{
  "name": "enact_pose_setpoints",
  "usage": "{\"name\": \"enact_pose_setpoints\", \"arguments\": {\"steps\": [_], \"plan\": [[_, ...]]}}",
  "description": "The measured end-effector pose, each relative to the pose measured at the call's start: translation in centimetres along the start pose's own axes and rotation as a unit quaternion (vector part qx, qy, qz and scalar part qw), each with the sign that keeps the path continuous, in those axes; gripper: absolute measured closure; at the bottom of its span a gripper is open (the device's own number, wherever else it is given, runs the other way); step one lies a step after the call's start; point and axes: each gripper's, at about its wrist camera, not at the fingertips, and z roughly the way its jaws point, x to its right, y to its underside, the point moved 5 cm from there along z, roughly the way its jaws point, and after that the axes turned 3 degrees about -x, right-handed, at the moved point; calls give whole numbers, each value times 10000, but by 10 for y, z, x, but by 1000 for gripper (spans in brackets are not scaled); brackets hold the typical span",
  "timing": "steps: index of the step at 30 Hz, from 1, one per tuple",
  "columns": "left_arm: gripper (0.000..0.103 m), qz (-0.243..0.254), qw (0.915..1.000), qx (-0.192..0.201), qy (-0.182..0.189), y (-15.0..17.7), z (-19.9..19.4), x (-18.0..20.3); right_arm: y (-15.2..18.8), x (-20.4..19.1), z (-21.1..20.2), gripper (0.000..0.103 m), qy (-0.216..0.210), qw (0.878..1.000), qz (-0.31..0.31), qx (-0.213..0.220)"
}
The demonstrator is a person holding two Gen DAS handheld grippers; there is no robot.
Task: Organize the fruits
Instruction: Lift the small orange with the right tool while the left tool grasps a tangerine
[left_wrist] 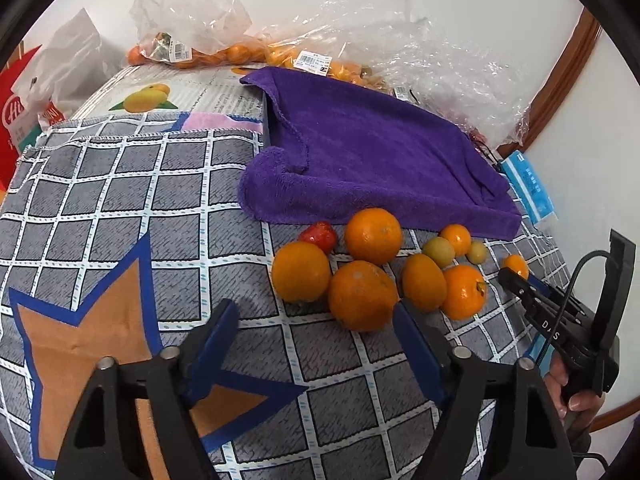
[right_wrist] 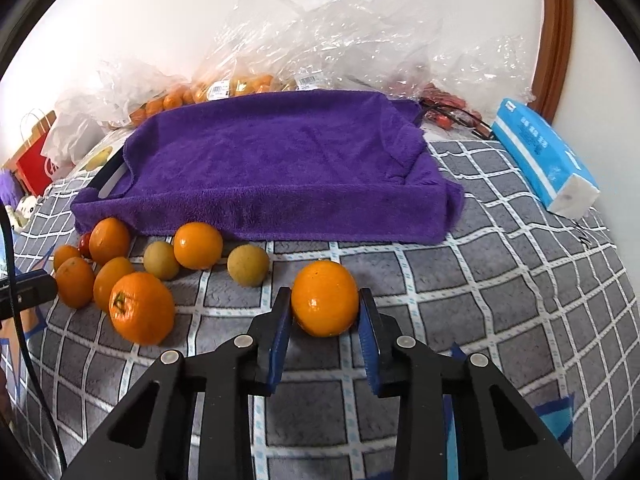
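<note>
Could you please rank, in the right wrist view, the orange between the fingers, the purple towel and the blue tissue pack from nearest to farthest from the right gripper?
1. Orange: between the right gripper fingers.
2. Purple towel: straight ahead, beyond the orange.
3. Blue tissue pack: far right, by the wall.

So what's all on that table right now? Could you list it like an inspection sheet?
Surface: checked cloth over the table.
Job's things: orange apart from a fruit pile; purple towel behind.
Clutter: plastic bags of fruit, tissue pack, red bag.
Grippers: right gripper around the orange; left gripper open, empty.
Cables: black cable at left.
Surroundings: white wall, wooden trim.
</note>
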Motion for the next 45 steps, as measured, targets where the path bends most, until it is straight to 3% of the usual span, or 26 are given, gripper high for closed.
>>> {"name": "enact_pose_setpoints", "arguments": {"steps": [7,10,18,22,26,32,38,41,45], "plan": [[40,-205,9993,321,-13,-12,-16,-10,9,11,-4,71,-35,10000,87,18],[55,-189,9994,281,-103,-18,-8,-11,11,14,1,71,-72,9999,139,-29],[74,-431,9988,149,154,-22,11,-14,12,12,3,71,-56,9999,85,-42],[74,-413,9989,139,193,-21,6,-18,12,11,2,71,-43,10000,42,-42],[73,-290,9991,191,-228,-16,0,-27,15,12,3,71,-62,9999,20,-110],[72,-218,9996,116,-165,-11,13,-26,12,6,6,70,43,9999,-105,-109],[72,2,9982,593,-98,-2,10,-23,12,10,5,71,-107,9999,-2,-72],[72,-56,9971,740,184,-2,3,-24,13,10,5,71,-134,9999,-15,-38],[72,-139,9950,964,225,-2,-5,-26,14,9,-1,71,-172,9998,-54,105]]}}
